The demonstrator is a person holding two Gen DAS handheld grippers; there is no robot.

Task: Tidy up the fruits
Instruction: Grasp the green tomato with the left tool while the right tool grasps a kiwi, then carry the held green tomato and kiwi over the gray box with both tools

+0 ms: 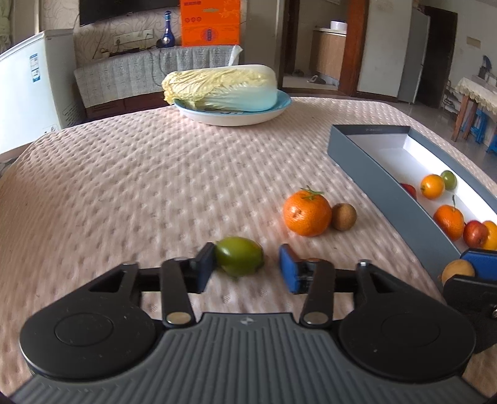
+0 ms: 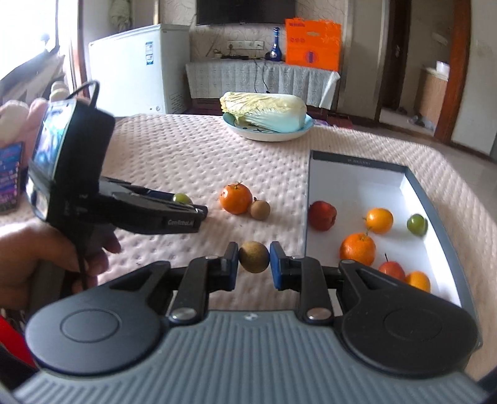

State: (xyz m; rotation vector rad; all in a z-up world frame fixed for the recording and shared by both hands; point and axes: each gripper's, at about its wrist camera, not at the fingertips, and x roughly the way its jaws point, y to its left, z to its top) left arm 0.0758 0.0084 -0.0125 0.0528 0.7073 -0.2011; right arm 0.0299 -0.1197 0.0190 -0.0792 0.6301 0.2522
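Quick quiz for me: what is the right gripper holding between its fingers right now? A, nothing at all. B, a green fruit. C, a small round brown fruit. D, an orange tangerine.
C: in the right wrist view the right gripper has both pads pressed against a small round brown fruit, while the green fruit sits between the fingers of the open left gripper, and the tangerine lies free on the table.

1. Desk (image 1: 155, 174) has a pale pink quilted cover with a bumpy pattern.
2. White chest freezer (image 2: 136, 68) sits back left, next to a low cabinet (image 2: 257, 77) draped in a checked cloth.
3. On that cabinet: a blue bottle (image 2: 275, 45) and a bright orange box (image 2: 312, 45).
4. Dark TV (image 2: 245, 11) hangs on swirly wallpaper.
5. Wooden door frame (image 1: 352, 46) on the right, daylight coming in.
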